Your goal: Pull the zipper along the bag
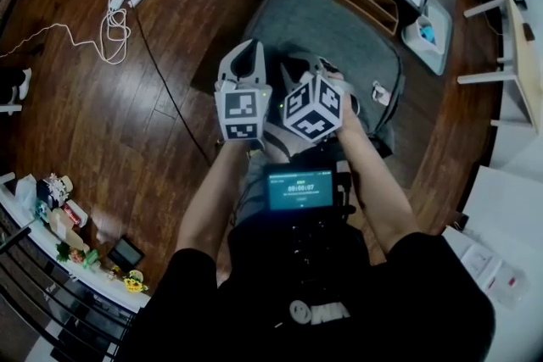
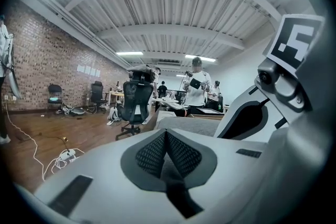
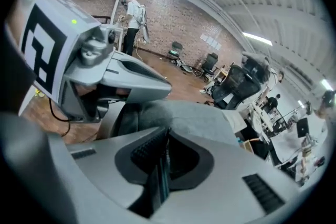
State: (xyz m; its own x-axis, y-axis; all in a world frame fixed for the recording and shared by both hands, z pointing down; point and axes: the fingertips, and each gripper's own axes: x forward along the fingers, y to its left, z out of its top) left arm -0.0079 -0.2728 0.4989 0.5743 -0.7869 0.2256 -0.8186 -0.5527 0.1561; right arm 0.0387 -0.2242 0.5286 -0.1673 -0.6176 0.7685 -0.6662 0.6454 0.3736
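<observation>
Fabric of the bag (image 1: 273, 145), dark and mostly hidden beneath both grippers, is clamped in the closed left gripper (image 2: 166, 138). A thin strip, judged the zipper pull (image 3: 160, 178), is pinched by the right gripper (image 3: 166, 140) just beside; it should be drawn away from the left.

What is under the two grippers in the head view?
A grey bag on the wood floor lies under the left gripper and right gripper. There, their marker cubes cover its zipper and where they grip.
</observation>
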